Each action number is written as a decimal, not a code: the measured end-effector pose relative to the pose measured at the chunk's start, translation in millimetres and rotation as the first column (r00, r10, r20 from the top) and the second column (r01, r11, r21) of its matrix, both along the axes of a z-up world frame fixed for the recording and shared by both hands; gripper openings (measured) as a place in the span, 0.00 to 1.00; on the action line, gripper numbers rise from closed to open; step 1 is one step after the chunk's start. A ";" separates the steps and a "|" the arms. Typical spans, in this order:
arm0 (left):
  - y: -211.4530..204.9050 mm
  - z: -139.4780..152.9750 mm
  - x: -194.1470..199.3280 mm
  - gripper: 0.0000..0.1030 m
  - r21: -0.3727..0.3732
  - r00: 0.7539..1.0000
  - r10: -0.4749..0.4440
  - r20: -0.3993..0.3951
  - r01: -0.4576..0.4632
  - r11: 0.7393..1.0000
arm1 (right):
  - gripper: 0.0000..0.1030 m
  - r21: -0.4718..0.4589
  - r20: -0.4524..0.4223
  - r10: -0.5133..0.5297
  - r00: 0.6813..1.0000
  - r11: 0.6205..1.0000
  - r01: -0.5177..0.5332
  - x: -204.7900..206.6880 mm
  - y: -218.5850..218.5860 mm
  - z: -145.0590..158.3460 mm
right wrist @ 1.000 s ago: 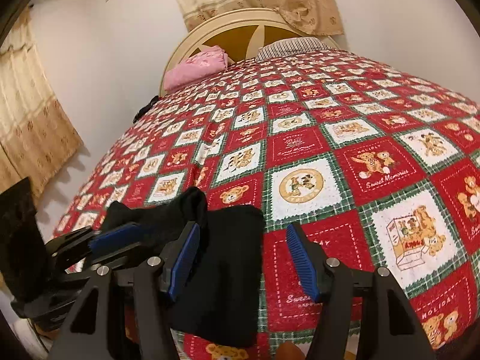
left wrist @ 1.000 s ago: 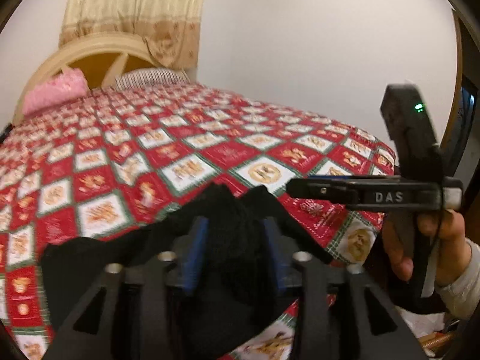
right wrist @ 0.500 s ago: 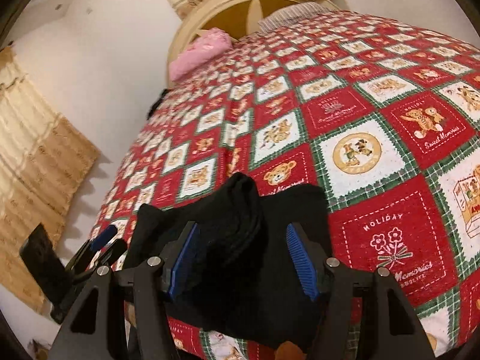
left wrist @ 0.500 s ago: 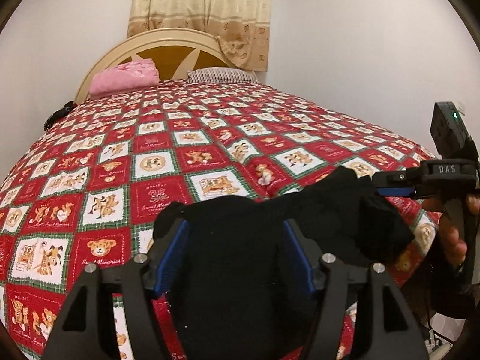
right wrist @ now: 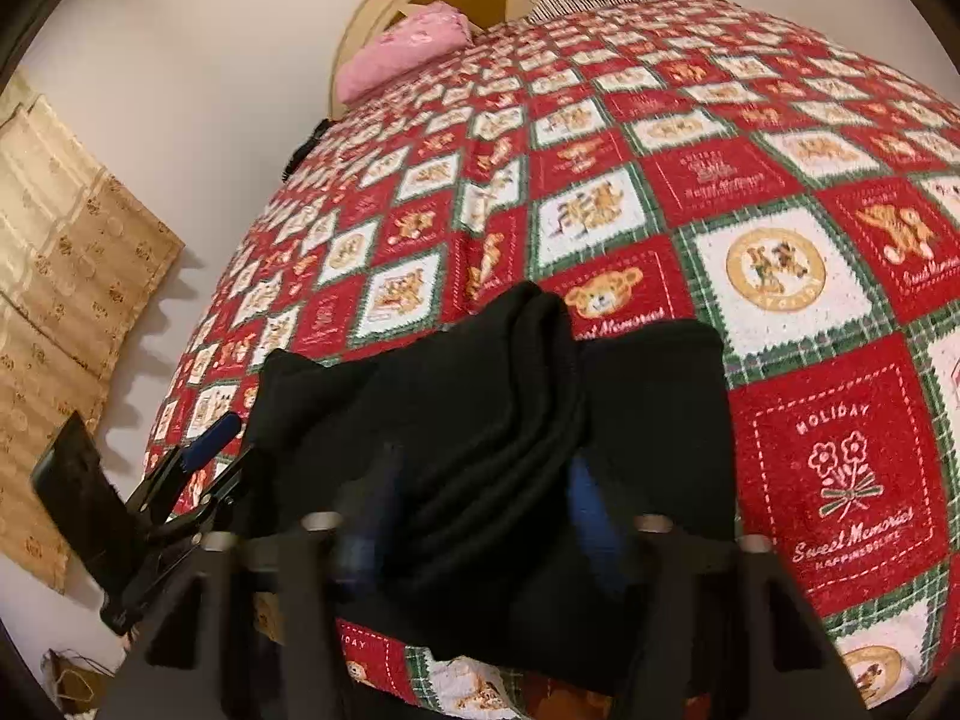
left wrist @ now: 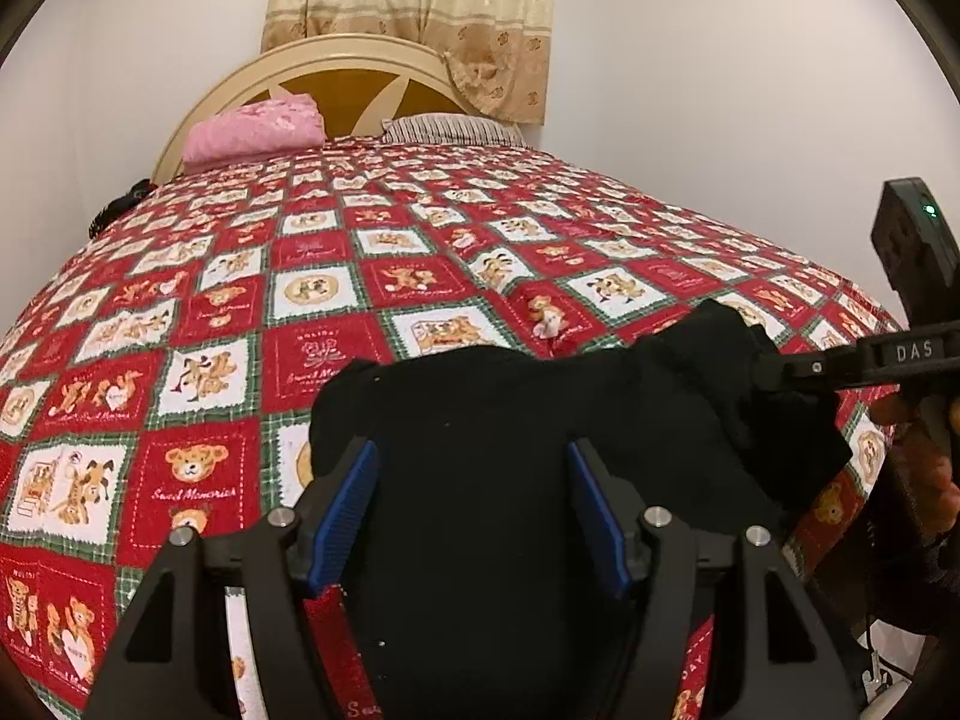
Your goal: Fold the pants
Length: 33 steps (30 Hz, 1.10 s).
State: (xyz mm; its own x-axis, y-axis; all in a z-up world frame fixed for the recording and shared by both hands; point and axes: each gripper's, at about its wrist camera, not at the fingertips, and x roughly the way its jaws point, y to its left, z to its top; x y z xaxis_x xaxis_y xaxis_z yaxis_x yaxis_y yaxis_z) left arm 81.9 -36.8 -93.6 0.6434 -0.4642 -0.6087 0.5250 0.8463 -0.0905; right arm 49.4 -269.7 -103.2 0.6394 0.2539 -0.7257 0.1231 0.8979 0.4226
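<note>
Left tongs gape over bunched black pants; right tongs blurred, grip unclear.

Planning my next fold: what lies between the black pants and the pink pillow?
Only bare teddy-bear bedspread between the black pants and the pink pillow; the left wrist view shows it best.

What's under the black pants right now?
The pants lie on the red patchwork bedspread, which shows around them. Whatever is directly beneath the bunched fabric is covered.
</note>
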 end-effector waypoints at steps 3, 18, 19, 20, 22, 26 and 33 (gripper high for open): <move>-0.9 0.9 0.7 0.65 -0.003 1.000 -0.001 -0.003 0.001 1.000 | 0.18 -0.015 0.016 0.024 1.000 1.000 -0.024 -5.0 -1.8 4.3; -4.6 -9.7 1.1 0.71 0.032 1.000 0.009 -0.025 -0.008 0.999 | 0.14 0.020 0.055 -0.002 0.998 1.000 0.001 -37.7 -49.3 -21.5; -4.3 -9.4 0.8 0.72 0.033 1.000 0.010 -0.025 -0.009 0.999 | 0.14 0.037 0.062 -0.006 0.998 0.999 0.003 -40.1 -52.5 -21.6; -4.5 -9.6 1.8 0.72 0.031 1.000 0.010 -0.026 -0.009 0.999 | 0.15 0.038 0.066 -0.006 0.998 0.999 0.004 -41.8 -53.8 -20.6; -4.6 -9.2 1.4 0.72 0.031 1.000 0.012 -0.028 -0.011 0.999 | 0.18 0.004 0.072 -0.011 0.997 1.000 0.011 -44.9 -53.7 -14.8; -5.4 -9.3 1.1 0.72 0.027 1.000 0.014 -0.027 -0.013 1.000 | 0.18 -0.128 0.120 -0.060 0.991 0.989 0.075 -50.8 -47.8 7.4; -6.3 -9.8 3.1 0.72 0.031 0.999 0.021 -0.034 -0.020 0.999 | 0.35 -0.113 0.226 0.103 0.969 0.990 -0.079 -40.4 -2.2 33.7</move>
